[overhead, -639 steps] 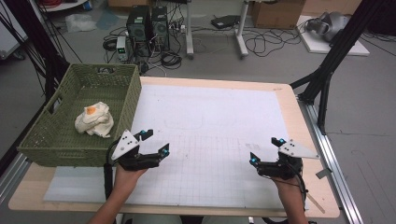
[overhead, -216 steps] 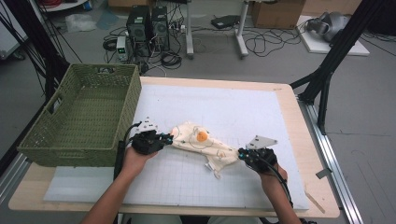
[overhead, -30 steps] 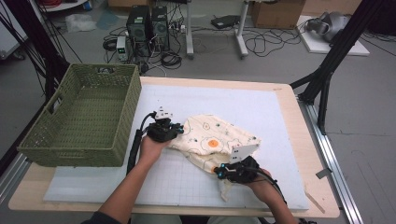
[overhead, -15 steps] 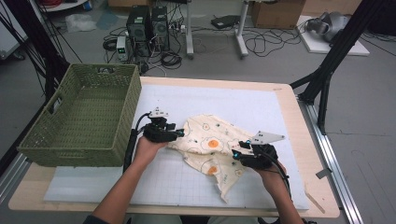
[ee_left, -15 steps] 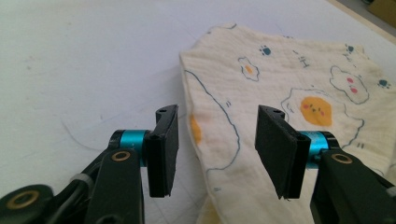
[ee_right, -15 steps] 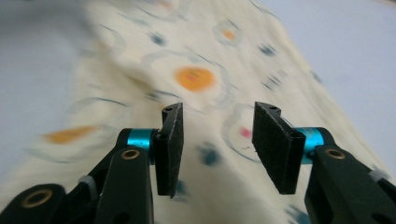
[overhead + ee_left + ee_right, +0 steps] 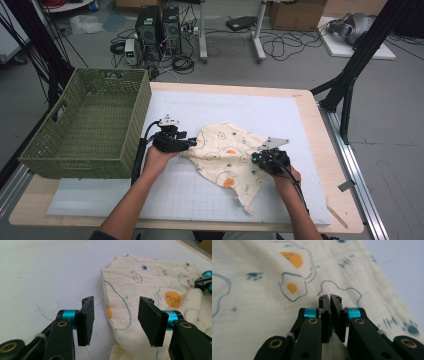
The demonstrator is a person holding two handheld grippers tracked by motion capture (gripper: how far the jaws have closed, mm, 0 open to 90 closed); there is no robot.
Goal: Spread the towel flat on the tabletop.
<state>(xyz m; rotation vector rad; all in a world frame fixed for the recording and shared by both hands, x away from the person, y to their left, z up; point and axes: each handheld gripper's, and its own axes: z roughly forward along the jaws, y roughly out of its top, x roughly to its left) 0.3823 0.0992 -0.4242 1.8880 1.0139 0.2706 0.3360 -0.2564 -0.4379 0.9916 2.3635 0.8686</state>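
Green wicker basket (image 7: 85,125) at far left of the bench (image 7: 310,107). Left gripper (image 7: 186,143) fingers have just been opening — released, cloth (image 7: 227,160) edge between them; right gripper (image 7: 256,159) fingers just clenched, pinching a cloth fold — cloth spread mid-bench.

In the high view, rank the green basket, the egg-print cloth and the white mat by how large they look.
1. White mat, largest.
2. Green basket.
3. Egg-print cloth, smallest.
Basket and cloth cover roughly similar areas; the basket's tall walls add to its look, so that order is unsure.
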